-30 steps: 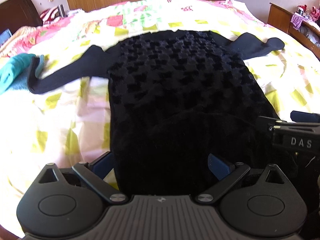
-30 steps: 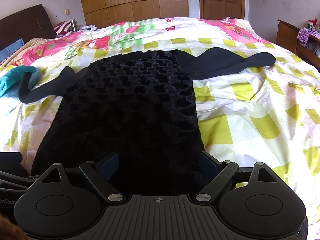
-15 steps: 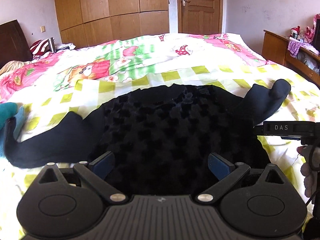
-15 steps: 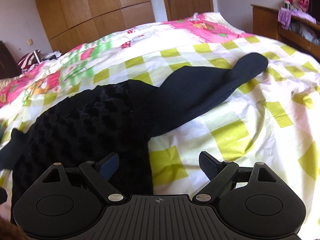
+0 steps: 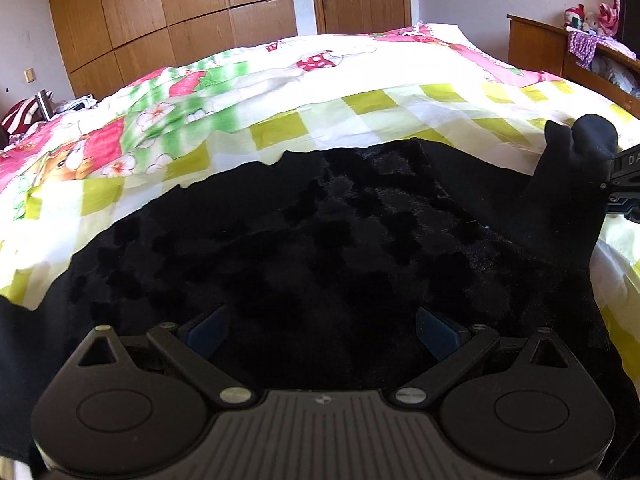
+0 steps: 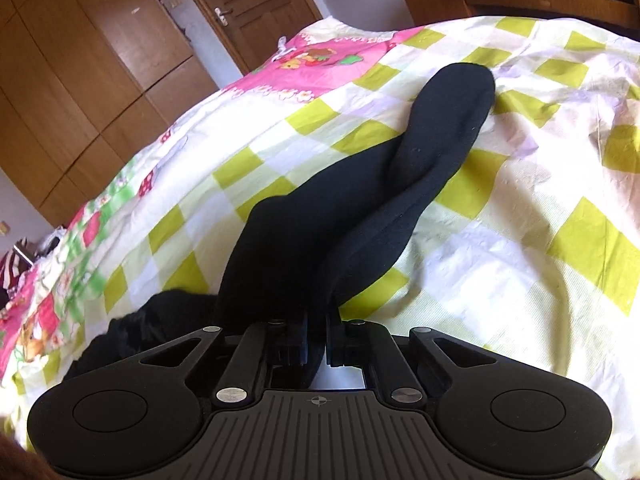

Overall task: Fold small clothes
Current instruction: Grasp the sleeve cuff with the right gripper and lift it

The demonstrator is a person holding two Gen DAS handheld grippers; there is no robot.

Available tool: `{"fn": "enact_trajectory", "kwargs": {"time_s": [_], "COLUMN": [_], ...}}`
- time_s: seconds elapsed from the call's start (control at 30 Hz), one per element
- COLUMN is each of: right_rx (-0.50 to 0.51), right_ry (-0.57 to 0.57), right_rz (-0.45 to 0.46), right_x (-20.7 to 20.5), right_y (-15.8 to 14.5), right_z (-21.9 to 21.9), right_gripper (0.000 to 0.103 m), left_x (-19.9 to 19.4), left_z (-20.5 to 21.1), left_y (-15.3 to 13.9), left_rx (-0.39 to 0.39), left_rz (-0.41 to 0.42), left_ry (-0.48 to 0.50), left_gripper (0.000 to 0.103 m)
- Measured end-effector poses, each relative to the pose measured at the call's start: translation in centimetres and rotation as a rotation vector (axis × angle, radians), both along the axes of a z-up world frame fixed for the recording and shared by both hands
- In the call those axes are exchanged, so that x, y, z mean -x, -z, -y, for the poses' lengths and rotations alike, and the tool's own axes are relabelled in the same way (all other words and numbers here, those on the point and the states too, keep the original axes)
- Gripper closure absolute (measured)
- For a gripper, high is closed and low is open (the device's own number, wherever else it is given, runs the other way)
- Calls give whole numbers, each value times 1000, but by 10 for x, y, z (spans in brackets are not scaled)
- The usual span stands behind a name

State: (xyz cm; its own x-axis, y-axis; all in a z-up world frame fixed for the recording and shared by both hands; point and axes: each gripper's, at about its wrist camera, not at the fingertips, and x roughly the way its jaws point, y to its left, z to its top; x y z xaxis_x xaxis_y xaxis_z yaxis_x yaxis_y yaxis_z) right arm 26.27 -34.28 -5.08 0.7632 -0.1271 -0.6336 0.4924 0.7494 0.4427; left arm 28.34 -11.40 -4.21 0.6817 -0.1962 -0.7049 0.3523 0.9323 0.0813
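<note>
Here the right hand-held gripper [image 6: 317, 340] is clamped on the black sleeve [image 6: 400, 184], which stretches straight ahead across the bed [image 6: 520, 240], while the left hand-held gripper [image 5: 320, 332], jaws apart, hovers over the black top [image 5: 320, 232].

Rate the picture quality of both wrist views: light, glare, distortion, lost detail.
Left wrist view: strong daylight washes out the bedspread; the black top is nearly textureless; fisheye bends the wardrobe lines. Right wrist view: horizon tilted, sheet glare at right, the sleeve sharp, the right gripper dark where it pinches the sleeve.
</note>
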Motion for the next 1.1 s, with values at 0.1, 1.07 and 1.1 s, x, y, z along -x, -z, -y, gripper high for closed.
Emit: {"fn": "enact_trajectory", "kwargs": {"time_s": [0.1,1.07,1.1], "right_rx": [47,-318,-315], "right_ry": [44,234,249], "right_rz": [11,177,174], "right_x": [11,-12,-12], "right_y": [-6,31,28], "right_z": [13,158,162], "right_gripper": [98,91,94], "left_x": [-5,-6,-8], "left_z": [32,95,99], "left_y": [1,-7,-8], "left_rx": [24,26,28], "left_rz": [21,36,37], "left_ry": [53,137,136], "left_gripper": [0,0,0]}}
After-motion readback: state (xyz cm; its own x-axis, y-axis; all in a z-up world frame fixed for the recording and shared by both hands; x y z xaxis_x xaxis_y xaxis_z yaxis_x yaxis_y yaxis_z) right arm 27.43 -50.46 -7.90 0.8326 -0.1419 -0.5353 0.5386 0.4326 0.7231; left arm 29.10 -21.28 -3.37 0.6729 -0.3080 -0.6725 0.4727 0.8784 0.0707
